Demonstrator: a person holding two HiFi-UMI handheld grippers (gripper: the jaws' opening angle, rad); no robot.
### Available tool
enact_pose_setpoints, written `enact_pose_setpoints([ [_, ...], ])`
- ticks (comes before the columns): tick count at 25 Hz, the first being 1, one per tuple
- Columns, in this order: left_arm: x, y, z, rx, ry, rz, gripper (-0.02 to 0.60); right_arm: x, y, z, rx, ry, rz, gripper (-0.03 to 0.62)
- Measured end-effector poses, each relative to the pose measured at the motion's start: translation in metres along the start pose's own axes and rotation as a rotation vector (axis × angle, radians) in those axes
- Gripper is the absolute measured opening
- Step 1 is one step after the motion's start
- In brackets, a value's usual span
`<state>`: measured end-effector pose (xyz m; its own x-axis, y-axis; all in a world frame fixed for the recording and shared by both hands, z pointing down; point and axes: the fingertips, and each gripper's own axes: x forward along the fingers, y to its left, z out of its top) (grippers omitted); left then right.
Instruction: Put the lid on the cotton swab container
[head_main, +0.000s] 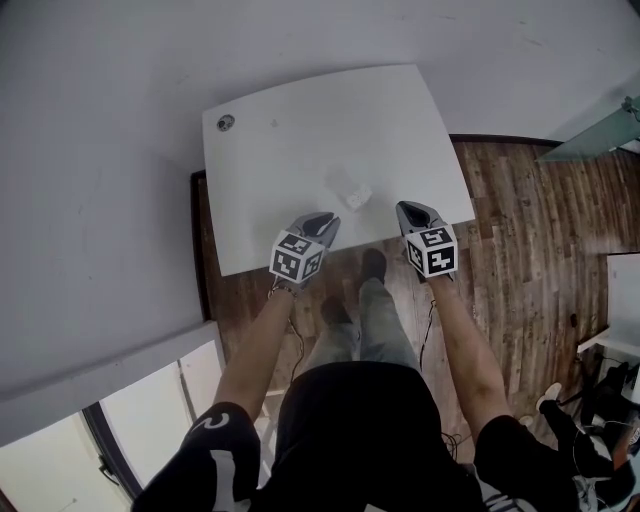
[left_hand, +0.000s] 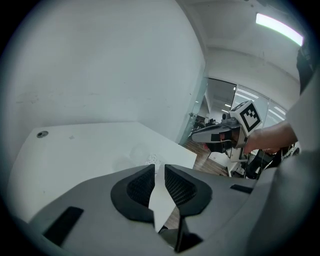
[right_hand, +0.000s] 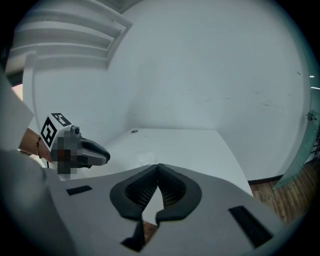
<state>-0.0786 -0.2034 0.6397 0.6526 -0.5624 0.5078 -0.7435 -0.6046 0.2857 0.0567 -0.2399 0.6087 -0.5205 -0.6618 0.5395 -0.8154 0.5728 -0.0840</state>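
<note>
Currently: two grippers held over a table, cotton swab container between and ahead of them.
Left gripper (left_hand: 159, 171): jaws a narrow gap apart, nothing between them. Right gripper (right_hand: 158, 168): jaws closed tip to tip, empty. Cotton swab container (head_main: 352, 192): small, clear, resting on the white table (head_main: 290, 130) near its front edge, touched by neither gripper.
</note>
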Motion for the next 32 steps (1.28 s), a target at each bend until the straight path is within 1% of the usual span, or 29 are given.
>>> enact_pose_setpoints([
  [3, 0.012, 0.001, -0.006, -0.005, 0.019, -0.025, 0.105, 0.011, -0.003, -0.003, 0.002, 0.012, 0.012, 0.014],
  [6, 0.021, 0.005, -0.014, 0.0, 0.035, -0.035, 0.131, 0.023, -0.005, -0.005, 0.003, 0.022, 0.023, 0.014],
  [12, 0.043, 0.013, -0.021, 0.016, 0.038, -0.065, 0.189, 0.048, -0.01, -0.003, 0.007, 0.031, 0.042, 0.014],
  [19, 0.07, 0.018, -0.035, 0.033, 0.062, -0.118, 0.219, 0.074, -0.018, -0.007, 0.012, 0.05, 0.072, 0.014],
  [23, 0.085, 0.022, -0.043, 0.054, 0.081, -0.11, 0.233, 0.08, -0.026, -0.011, 0.025, 0.057, 0.075, 0.014],
  [29, 0.101, 0.025, -0.046, 0.054, 0.085, -0.118, 0.233, 0.086, -0.035, -0.02, 0.033, 0.078, 0.082, 0.014],
  [32, 0.108, 0.026, -0.045, 0.079, 0.092, -0.127, 0.233, 0.091, -0.039, -0.023, 0.036, 0.085, 0.086, 0.014],
])
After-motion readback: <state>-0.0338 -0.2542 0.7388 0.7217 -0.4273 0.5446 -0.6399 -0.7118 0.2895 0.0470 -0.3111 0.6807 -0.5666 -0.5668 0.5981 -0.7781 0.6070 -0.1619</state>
